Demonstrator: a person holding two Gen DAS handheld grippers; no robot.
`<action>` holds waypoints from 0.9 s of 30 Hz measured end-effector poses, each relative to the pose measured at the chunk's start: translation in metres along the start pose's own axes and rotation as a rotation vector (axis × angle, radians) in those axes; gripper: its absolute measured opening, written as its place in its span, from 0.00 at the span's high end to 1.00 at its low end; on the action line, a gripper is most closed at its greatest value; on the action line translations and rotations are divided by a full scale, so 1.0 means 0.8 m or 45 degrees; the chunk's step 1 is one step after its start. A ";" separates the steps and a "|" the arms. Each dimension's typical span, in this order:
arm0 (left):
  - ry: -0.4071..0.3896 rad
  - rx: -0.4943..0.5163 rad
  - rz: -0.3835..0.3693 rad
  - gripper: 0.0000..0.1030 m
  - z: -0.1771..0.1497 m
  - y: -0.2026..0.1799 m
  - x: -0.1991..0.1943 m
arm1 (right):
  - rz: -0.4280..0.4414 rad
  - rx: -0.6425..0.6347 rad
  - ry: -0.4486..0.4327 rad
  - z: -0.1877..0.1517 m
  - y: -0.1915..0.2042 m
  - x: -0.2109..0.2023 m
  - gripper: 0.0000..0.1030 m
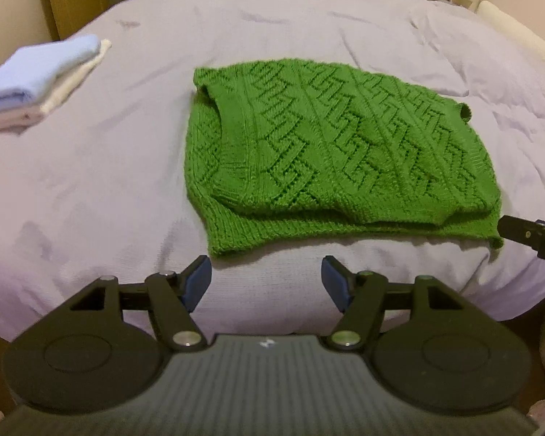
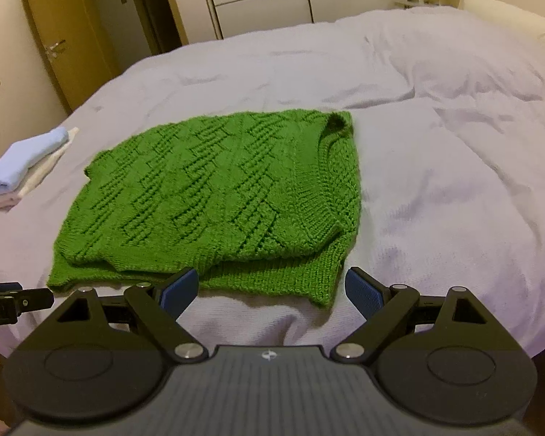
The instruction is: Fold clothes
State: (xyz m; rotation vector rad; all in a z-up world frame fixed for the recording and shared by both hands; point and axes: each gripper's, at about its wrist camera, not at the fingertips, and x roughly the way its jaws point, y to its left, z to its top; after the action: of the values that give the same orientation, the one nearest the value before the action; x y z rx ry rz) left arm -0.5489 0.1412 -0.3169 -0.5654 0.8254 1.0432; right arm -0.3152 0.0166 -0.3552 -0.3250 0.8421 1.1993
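Observation:
A green knitted sweater [image 1: 309, 152] [image 2: 214, 200] lies folded on the lilac bed cover [image 1: 91, 181] [image 2: 454, 200], its ribbed hem toward me. My left gripper [image 1: 266, 276] hangs open just short of the hem's left part, with only bare cover between its blue pads. My right gripper [image 2: 271, 290] stands open wide at the hem's right corner, and a bit of the hem shows between its fingers without either pad pressing on it. Each view catches a finger of the other gripper at its edge: the right gripper [image 1: 530, 236] and the left gripper [image 2: 14, 301].
A small stack of folded clothes [image 1: 36, 83] [image 2: 21, 163], pale blue on top of white and pink, sits on the bed's left side. White wardrobe doors [image 2: 309, 0] and a wooden door [image 2: 54, 36] stand behind the bed. A pillow [image 2: 508, 14] lies far right.

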 end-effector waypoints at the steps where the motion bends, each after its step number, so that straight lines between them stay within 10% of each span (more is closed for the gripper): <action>1: 0.009 -0.012 -0.007 0.38 0.000 0.002 0.005 | -0.004 0.003 0.008 0.001 -0.001 0.004 0.13; 27: 0.025 -0.190 -0.122 0.36 0.022 0.044 0.036 | 0.062 0.346 0.038 -0.003 -0.063 0.055 0.13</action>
State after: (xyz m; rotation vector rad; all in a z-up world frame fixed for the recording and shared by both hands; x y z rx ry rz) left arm -0.5682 0.1838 -0.3312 -0.7361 0.7337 1.0177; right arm -0.2655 0.0270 -0.3988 -0.1015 1.0309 1.1106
